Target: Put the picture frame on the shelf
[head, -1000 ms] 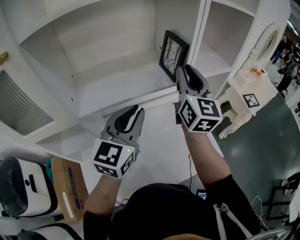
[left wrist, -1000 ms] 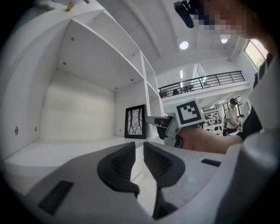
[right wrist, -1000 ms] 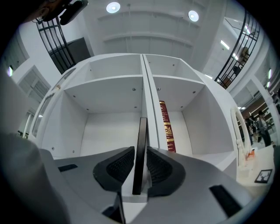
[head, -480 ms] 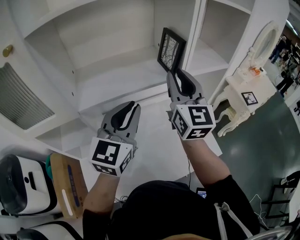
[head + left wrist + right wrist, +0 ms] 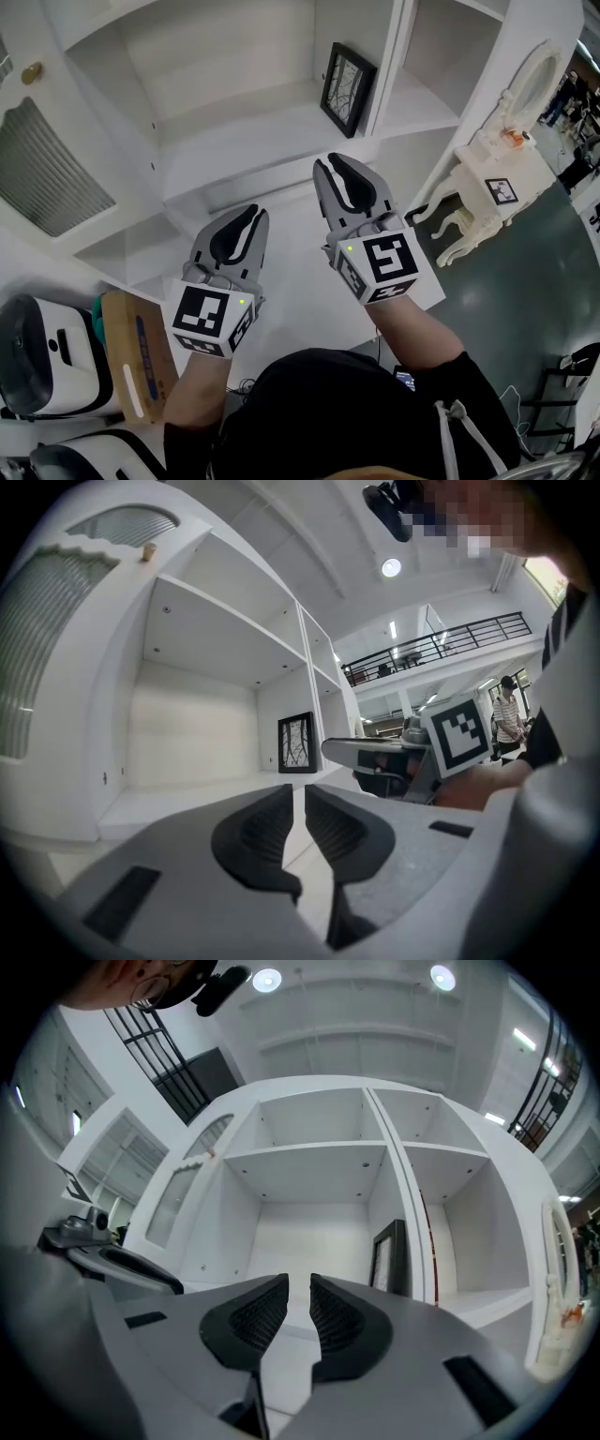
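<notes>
The white shelf at upper centre bears the picture frame upright beside its right wall, face out for display, while below it the right gripper has jaws slightly apart and the left gripper has jaws that just narrowed, both empty.

Grey plastic left gripper and right gripper: black ribbed pads, white cubes bearing black square markers, green lights. Black short-sleeved shirt.

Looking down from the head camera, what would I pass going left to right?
A slatted door → left gripper → right gripper → white vanity table.
</notes>
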Demonstrator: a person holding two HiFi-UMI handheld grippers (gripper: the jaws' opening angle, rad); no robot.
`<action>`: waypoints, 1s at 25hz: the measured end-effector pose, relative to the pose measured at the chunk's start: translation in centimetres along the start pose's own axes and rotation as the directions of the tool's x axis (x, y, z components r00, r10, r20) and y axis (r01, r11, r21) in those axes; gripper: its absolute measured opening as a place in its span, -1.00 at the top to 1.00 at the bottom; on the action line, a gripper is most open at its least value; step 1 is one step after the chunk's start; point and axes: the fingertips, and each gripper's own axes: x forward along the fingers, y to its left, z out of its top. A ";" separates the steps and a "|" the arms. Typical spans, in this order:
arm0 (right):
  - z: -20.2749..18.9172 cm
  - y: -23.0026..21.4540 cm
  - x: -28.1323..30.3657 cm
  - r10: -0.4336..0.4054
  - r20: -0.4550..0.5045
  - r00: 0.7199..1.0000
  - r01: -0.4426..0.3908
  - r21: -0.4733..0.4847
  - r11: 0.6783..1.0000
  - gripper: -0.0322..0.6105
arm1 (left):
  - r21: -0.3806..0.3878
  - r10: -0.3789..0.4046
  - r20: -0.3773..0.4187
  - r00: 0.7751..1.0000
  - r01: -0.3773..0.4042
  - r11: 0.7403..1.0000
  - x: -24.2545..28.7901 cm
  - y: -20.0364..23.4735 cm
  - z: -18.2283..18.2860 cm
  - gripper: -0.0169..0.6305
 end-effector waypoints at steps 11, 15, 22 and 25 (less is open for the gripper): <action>-0.1 6.2 -4.7 0.195 0.028 0.981 -0.196 0.042 0.980 0.65 | -0.024 0.063 -0.004 0.998 -0.063 0.998 -6.0 -0.8 -2.4 0.82; -1.6 8.3 -7.1 0.254 0.010 0.967 -0.254 0.112 0.961 0.74 | -0.032 0.099 -0.020 0.995 -0.100 0.994 -8.1 -1.8 -3.8 0.82; -5.7 10.4 -10.3 0.318 -0.063 0.946 -0.301 0.192 0.934 0.80 | -0.077 0.162 -0.030 0.986 -0.164 0.983 -11.1 -2.1 -6.0 0.85; -7.0 11.0 -11.5 0.326 -0.086 0.942 -0.301 0.218 0.928 0.83 | -0.141 0.145 -0.060 0.988 -0.152 0.978 -12.0 -3.4 -7.8 0.85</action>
